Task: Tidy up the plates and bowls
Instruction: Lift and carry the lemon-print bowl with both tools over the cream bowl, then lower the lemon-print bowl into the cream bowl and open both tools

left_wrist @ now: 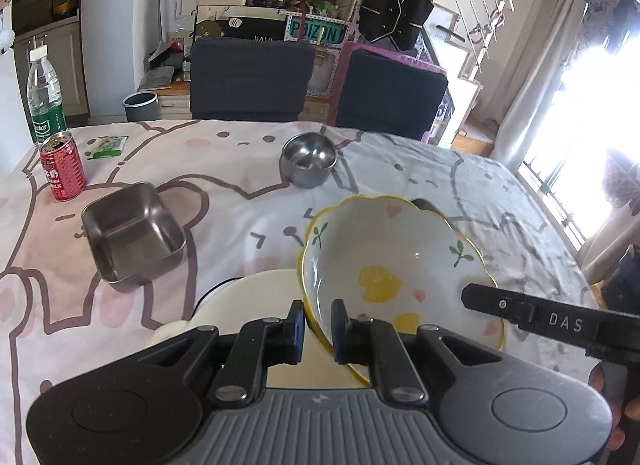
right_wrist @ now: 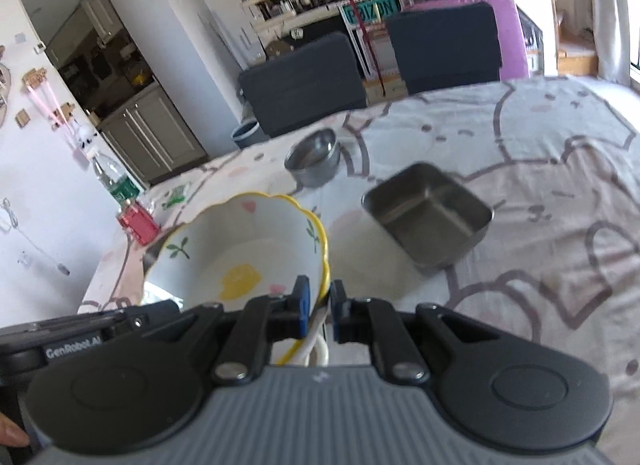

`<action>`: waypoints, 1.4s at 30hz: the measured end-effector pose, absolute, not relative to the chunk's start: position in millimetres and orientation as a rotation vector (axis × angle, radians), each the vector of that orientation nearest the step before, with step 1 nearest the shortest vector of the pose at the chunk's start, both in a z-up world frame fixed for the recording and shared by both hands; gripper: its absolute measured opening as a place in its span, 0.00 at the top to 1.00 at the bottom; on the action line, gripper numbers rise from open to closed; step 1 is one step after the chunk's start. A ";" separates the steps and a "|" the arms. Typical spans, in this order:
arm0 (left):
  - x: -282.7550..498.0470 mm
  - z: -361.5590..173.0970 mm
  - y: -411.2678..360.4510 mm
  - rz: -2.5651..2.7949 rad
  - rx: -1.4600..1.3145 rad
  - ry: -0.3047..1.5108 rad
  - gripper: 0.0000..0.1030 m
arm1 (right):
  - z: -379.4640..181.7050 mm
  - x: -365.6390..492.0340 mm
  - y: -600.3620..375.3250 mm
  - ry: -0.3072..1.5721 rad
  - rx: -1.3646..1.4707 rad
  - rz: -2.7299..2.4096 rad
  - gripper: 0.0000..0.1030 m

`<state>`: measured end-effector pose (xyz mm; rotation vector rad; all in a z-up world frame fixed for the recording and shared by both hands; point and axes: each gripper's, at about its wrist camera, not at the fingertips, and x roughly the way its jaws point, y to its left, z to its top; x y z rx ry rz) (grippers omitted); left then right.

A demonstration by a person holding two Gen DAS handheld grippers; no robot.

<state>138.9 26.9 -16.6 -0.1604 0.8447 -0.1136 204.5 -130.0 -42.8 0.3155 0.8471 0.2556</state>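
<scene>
Left hand-held gripper [left_wrist: 316, 331]: clamped on scalloped yellow-rimmed ceramic bowl [left_wrist: 384, 261] rim — tilted.
Right hand-held gripper [right_wrist: 319, 311]: clamped on opposite rim.
Risk: uneven pull — bowl could slip onto cream plate [left_wrist: 256, 297].

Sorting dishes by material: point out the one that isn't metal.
The flowered bowl, white ceramic with a yellow rim, held by both grippers. The round bowl and square dish are bare steel.

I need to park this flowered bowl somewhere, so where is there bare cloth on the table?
Free: the wide stretch right of the round steel bowl, and the strip between it and the square steel tray. Crowded: the far left corner with the red can, water bottle and green packet.
</scene>
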 end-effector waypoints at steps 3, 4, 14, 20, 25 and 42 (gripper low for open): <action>137.8 -24.4 36.4 -0.102 -0.176 0.868 0.86 | -49.4 206.3 -123.5 0.867 0.333 0.260 0.88; 137.8 -26.5 39.0 -0.099 -0.175 0.873 0.86 | -51.1 207.7 -120.9 0.875 0.337 0.263 0.88; 135.4 -46.7 57.7 -0.077 -0.175 0.928 0.86 | -57.8 209.2 -96.9 0.892 0.283 0.300 0.87; 135.8 -59.7 61.3 -0.072 -0.181 0.968 0.86 | -62.7 210.3 -87.1 0.897 0.245 0.308 0.87; 139.2 -71.4 64.5 -0.067 -0.205 1.016 0.85 | -64.6 210.7 -81.2 0.891 0.204 0.313 0.87; 139.9 -88.4 66.2 -0.047 -0.141 1.069 0.83 | -73.0 212.8 -68.3 0.913 0.132 0.334 0.88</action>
